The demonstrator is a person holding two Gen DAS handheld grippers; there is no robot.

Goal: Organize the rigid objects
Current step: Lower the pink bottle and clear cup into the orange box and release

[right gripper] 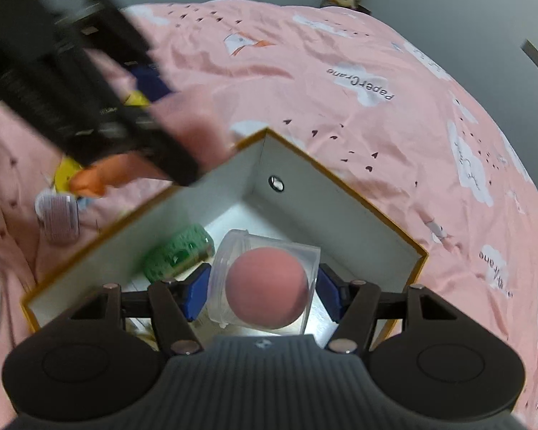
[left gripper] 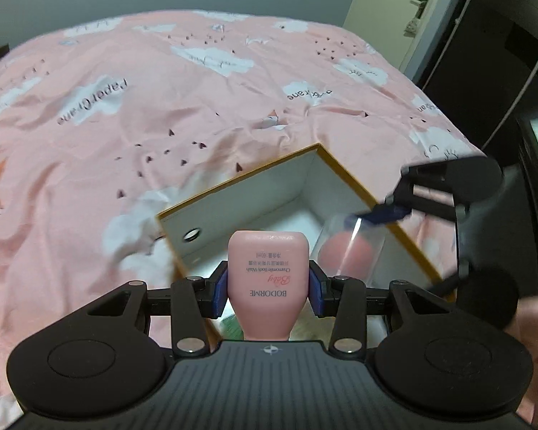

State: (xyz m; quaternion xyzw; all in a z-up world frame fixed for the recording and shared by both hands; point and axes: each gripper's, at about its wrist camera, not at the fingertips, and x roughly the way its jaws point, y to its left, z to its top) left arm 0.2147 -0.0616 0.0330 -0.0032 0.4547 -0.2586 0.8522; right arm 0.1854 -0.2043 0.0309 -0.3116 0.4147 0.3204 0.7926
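item: our left gripper [left gripper: 268, 286] clamps a pink body-wash bottle [left gripper: 268, 279], label inverted, above the white box [right gripper: 305, 193]; our right gripper [right gripper: 263, 292] grips a clear jar [right gripper: 265, 279], seemingly holding a pink ball.

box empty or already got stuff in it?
Not empty. The right wrist view shows a green patterned roll lying inside the box against its left wall; the rest of the floor is mostly hidden.

Left hand-held gripper [left gripper: 268, 288]: tilted downward, blue pads clamped on a pink body wash bottle [left gripper: 268, 272]. Right hand-held gripper [right gripper: 265, 292]: tilted downward, pads gripping a clear jar [right gripper: 265, 279] holding a pink ball.
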